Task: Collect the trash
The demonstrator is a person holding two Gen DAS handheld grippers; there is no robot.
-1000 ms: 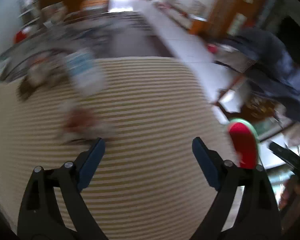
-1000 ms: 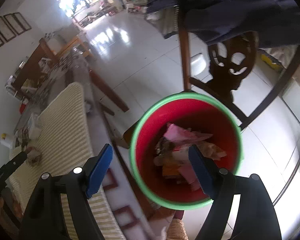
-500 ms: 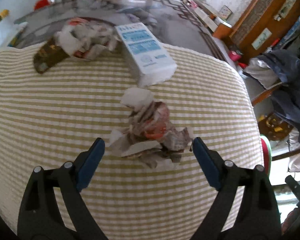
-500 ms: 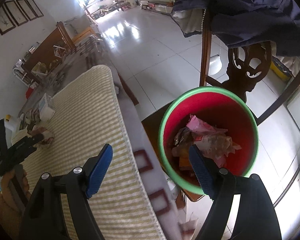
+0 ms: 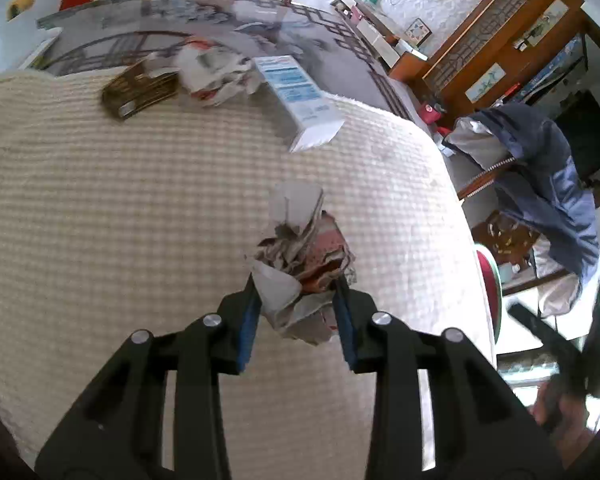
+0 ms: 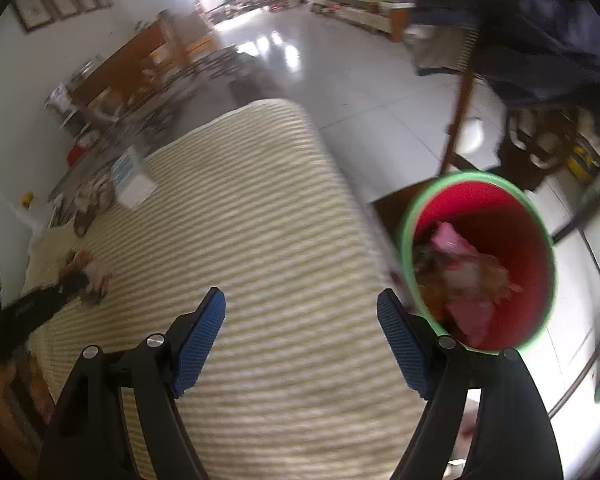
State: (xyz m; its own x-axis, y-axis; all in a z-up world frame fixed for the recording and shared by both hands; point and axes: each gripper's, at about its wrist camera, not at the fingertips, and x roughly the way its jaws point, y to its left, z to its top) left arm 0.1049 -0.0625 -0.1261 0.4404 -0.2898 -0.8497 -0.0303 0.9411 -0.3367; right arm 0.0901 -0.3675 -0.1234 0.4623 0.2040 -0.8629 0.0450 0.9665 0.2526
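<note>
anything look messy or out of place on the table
Yes. A crumpled paper wad sits mid-cloth, pinched by the left hand-held gripper, whose jaws have just been closing. At the cloth's far edge lie more crumpled paper, a brown wrapper and a white box lying flat.

bare cloth (image 5: 120, 208) around; box (image 5: 300, 104) and wrappers (image 5: 212, 68) at far edge.

Cream waffle-textured cloth (image 5: 140, 220); red bin (image 6: 500, 240) with a green rim.
</note>
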